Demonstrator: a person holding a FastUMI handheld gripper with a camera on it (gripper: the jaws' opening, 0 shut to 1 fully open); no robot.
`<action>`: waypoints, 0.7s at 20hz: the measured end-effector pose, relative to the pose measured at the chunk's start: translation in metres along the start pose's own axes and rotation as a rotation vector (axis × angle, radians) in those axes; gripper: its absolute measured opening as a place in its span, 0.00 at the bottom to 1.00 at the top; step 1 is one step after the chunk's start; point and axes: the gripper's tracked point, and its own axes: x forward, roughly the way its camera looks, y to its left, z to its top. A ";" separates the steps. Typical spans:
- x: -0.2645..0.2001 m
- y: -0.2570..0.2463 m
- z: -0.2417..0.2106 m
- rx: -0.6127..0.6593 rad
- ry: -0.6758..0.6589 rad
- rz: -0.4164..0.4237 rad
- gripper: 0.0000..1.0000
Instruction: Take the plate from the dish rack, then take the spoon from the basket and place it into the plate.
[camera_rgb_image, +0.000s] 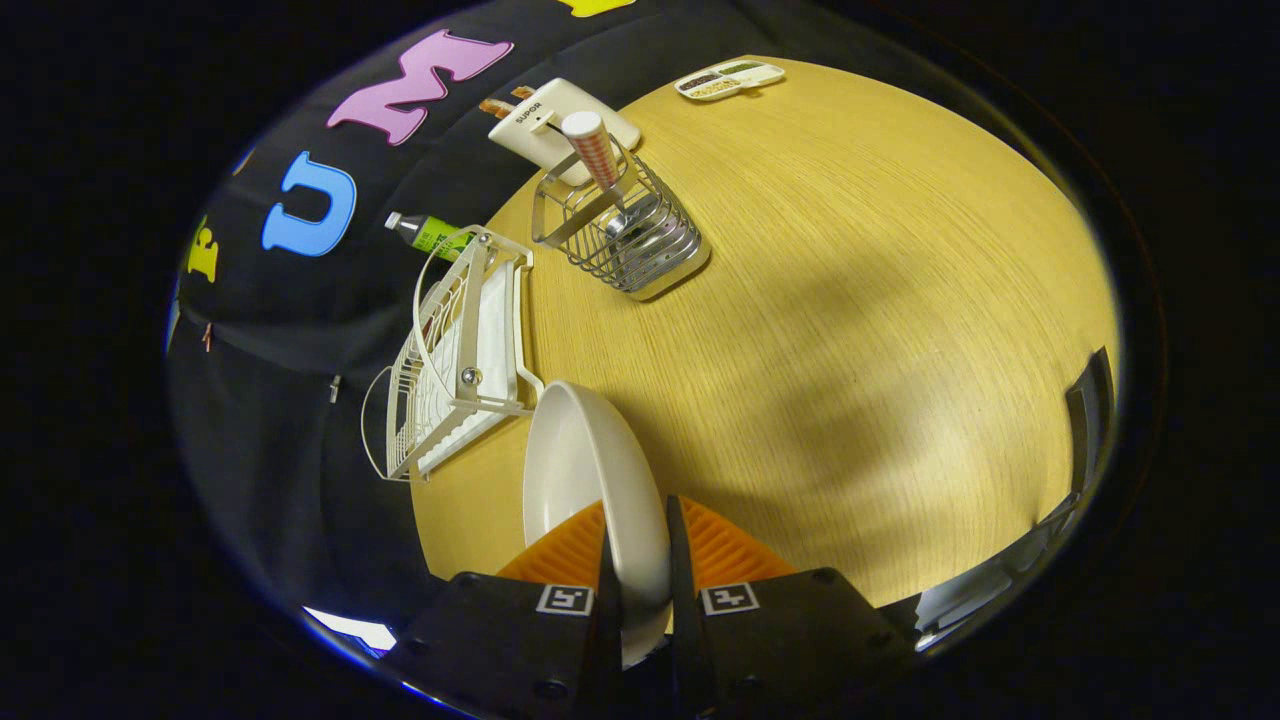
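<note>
Round-ish light wood table (850, 300) with soft shadows across the grain, black cloth wall (300, 420) behind it, maybe a chair (1090, 420) tucked alongside.

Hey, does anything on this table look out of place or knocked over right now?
Nothing looks spilled or damaged. The plate is held on edge, pinched between the hand-held gripper fingers, beside the dish rack. The spoon stands handle-up in the basket. A green bottle lies on its side behind the rack.

White plate (590, 480) stands on edge, clear of the white dish rack (455, 360); spoon (612, 190) upright in wire basket (625, 235).
</note>
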 end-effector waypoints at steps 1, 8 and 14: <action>0.001 -0.001 0.001 0.003 -0.006 0.005 0.25; -0.001 -0.016 0.018 0.018 -0.062 -0.031 0.52; -0.025 -0.007 0.043 -0.103 -0.167 -0.062 0.94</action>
